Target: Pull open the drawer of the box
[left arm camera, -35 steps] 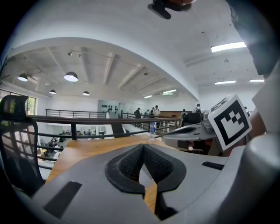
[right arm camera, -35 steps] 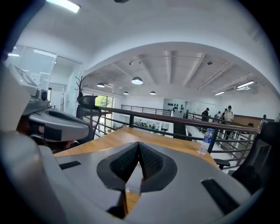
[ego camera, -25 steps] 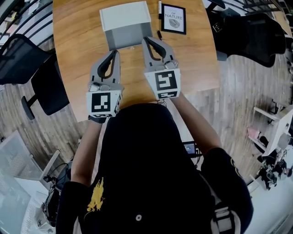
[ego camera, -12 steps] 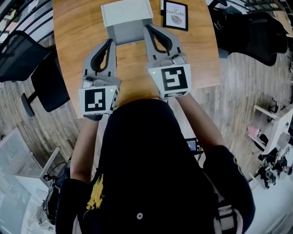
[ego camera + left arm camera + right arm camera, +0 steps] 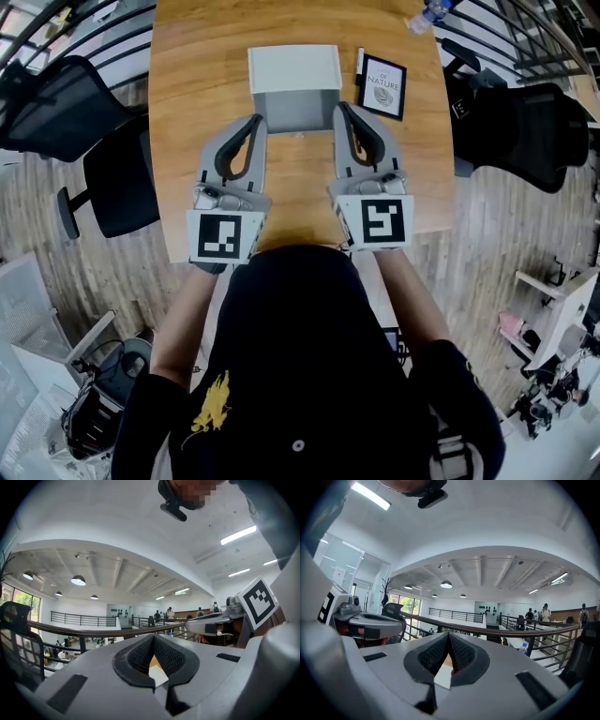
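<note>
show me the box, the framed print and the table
box (image 5: 293, 67), head view, its white top
framed print (image 5: 382, 86), head view, middle of its white sheet
table (image 5: 202, 103), head view, bare wood beside the box

L gripper (image 5: 255, 120) & R gripper (image 5: 342, 109) are held side by side in front of the person. Both point fwd, approx level & parallel, with a gap btwn them. L jaws meet at the tips, nothing btwn; R jaws same, empty. L forearm (image 5: 183, 319) & R forearm (image 5: 410, 298) are bare, reaching fwd from either side of the torso.
</note>
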`<move>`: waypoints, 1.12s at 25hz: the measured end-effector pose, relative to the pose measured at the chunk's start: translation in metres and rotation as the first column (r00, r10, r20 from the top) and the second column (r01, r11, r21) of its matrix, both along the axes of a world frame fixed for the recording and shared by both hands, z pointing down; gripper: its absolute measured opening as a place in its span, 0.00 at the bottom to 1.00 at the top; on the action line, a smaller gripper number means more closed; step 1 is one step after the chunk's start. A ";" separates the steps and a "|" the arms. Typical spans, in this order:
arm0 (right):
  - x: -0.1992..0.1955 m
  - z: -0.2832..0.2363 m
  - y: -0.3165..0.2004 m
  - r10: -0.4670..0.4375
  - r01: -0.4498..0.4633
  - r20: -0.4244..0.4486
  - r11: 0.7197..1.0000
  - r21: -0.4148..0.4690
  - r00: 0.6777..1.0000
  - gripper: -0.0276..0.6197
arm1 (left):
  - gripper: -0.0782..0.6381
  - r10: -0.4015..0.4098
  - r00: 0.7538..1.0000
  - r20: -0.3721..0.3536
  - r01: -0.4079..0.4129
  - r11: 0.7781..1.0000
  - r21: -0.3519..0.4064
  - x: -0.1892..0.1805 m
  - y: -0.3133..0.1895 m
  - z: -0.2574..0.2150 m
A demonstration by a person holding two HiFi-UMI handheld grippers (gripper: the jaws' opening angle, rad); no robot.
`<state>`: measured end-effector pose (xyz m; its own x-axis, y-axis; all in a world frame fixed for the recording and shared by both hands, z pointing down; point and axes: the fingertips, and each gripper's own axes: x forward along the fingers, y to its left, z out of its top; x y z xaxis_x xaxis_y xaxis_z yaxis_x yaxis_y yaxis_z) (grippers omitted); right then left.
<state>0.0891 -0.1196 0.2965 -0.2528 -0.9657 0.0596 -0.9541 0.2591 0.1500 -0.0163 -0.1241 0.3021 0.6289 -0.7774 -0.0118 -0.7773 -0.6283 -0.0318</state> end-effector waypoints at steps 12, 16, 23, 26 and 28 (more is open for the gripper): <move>0.001 -0.003 0.003 0.028 -0.028 0.017 1.000 0.001 0.999 0.04 | 0.13 -0.020 1.000 0.005 0.020 1.000 -0.018 -0.011 -0.001 0.003; 0.000 -0.004 0.004 0.030 -0.030 0.020 1.000 0.003 0.999 0.04 | 0.13 -0.018 1.000 0.008 0.018 1.000 -0.020 -0.012 0.000 0.005; 0.002 -0.002 0.007 0.032 -0.032 0.023 0.999 -0.003 0.999 0.04 | 0.13 0.050 0.999 0.006 -0.049 0.998 -0.042 -0.005 0.010 0.009; 0.002 -0.004 0.008 0.032 -0.032 0.022 1.000 0.000 0.999 0.04 | 0.13 0.066 0.997 0.051 -0.065 0.997 -0.032 -0.004 0.014 0.011; 0.003 -0.005 0.009 0.032 -0.032 0.022 0.999 0.001 0.999 0.04 | 0.13 0.062 0.997 0.055 -0.060 0.998 -0.035 -0.004 0.016 0.012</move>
